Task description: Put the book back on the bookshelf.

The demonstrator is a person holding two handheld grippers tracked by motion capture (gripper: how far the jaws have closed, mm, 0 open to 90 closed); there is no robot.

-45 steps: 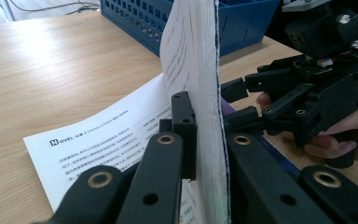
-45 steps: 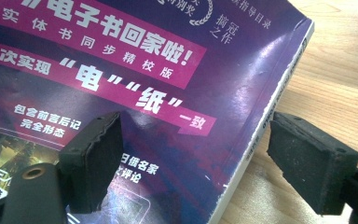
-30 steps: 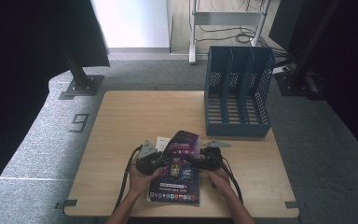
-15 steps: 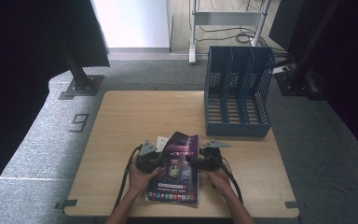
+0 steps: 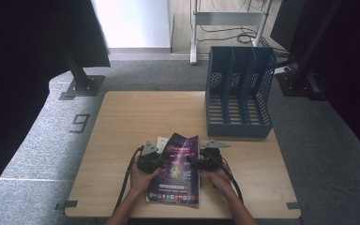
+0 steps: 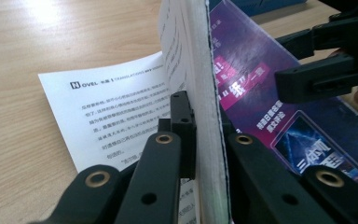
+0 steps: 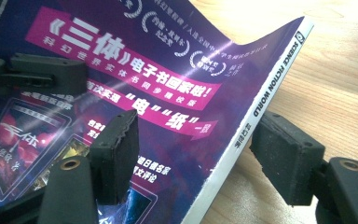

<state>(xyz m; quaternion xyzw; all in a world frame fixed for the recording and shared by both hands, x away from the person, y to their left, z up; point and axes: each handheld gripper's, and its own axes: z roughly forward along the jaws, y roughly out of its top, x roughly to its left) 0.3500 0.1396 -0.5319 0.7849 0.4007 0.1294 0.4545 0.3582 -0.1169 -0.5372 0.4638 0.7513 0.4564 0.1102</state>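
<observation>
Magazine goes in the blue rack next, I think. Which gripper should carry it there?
Probably the left gripper: its jaws are shut on the magazine. The right gripper straddles the spine with its jaws apart, though it is nearer the blue rack.

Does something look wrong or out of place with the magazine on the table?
One white printed page lies apart on the table, sticking out left of the magazine, which both grippers lift by its edges, bending it.
</observation>
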